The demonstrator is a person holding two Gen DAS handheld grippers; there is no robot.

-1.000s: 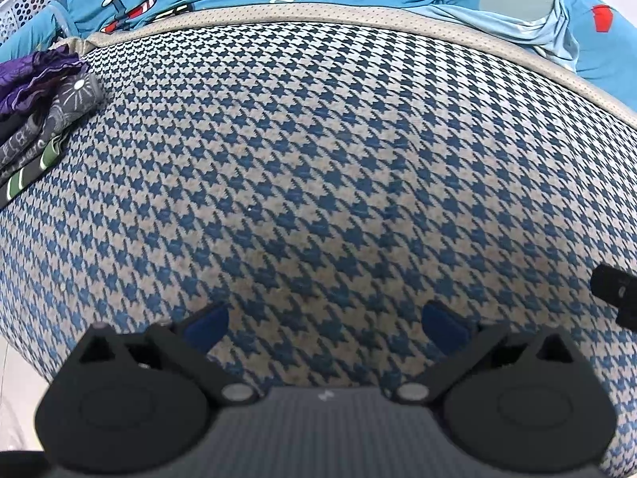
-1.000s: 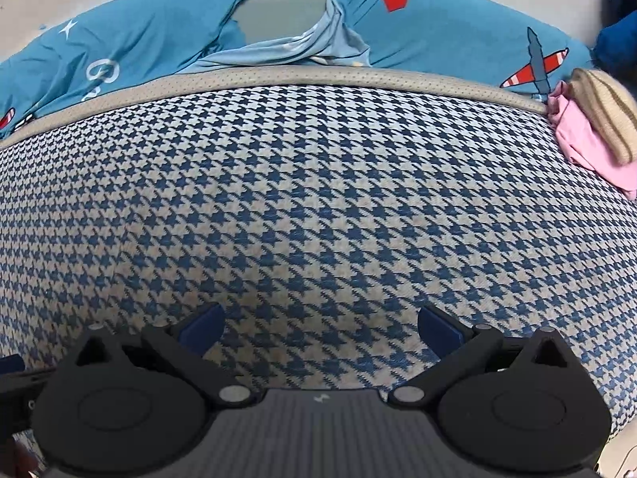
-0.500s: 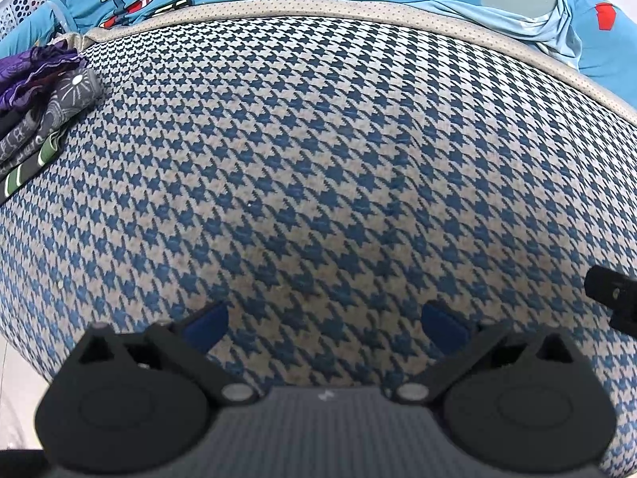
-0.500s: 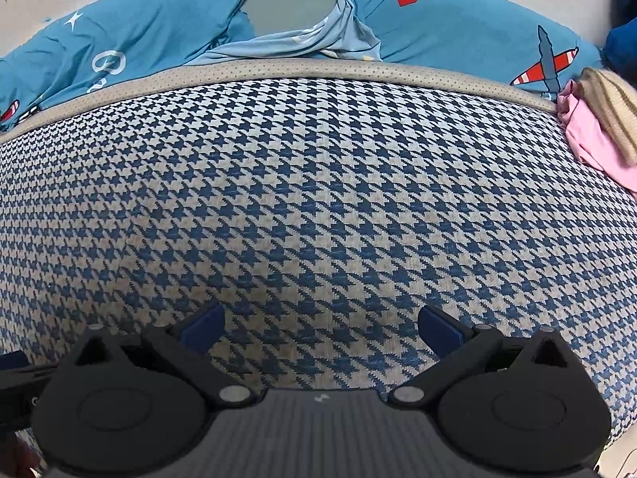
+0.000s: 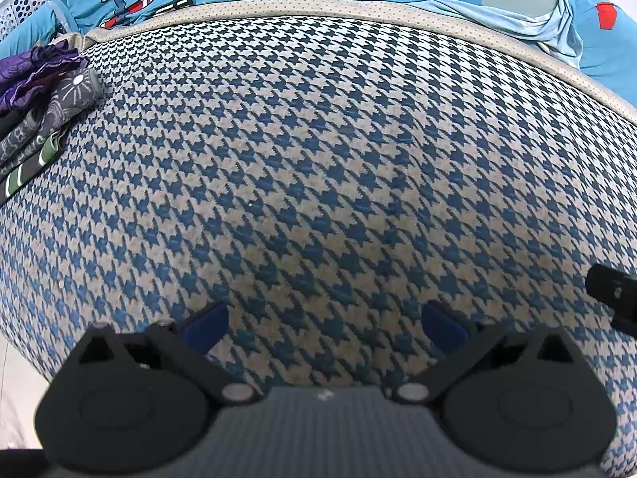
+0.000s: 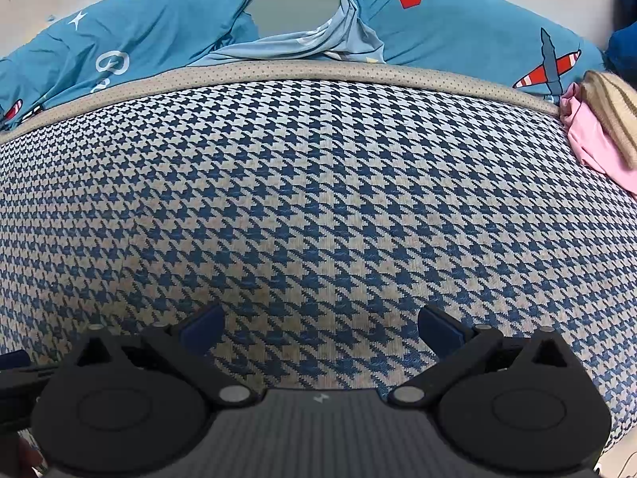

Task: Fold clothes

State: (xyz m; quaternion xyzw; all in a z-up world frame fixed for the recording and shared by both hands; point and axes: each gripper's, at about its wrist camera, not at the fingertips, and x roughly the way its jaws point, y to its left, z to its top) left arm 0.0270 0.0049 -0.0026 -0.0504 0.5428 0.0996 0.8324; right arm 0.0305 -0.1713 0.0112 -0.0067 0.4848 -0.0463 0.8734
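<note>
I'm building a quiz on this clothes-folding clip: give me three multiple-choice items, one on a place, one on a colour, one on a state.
1. In the left wrist view, where is the pile of dark clothes?
A. far left of the cushion
B. between the claw's fingers
C. on the floor

2. What colour is the garment under the striped beige knit?
A. green
B. pink
C. black

3. How do both claws stand?
A. shut on cloth
B. open, holding nothing
C. one open, one shut

Key:
1 A: the pile of dark clothes lies at the left edge of the houndstooth cushion.
2 B: a pink garment shows beneath the striped beige knit.
3 B: the left claw and right claw have their jaws wide apart, with only cushion between.
</note>
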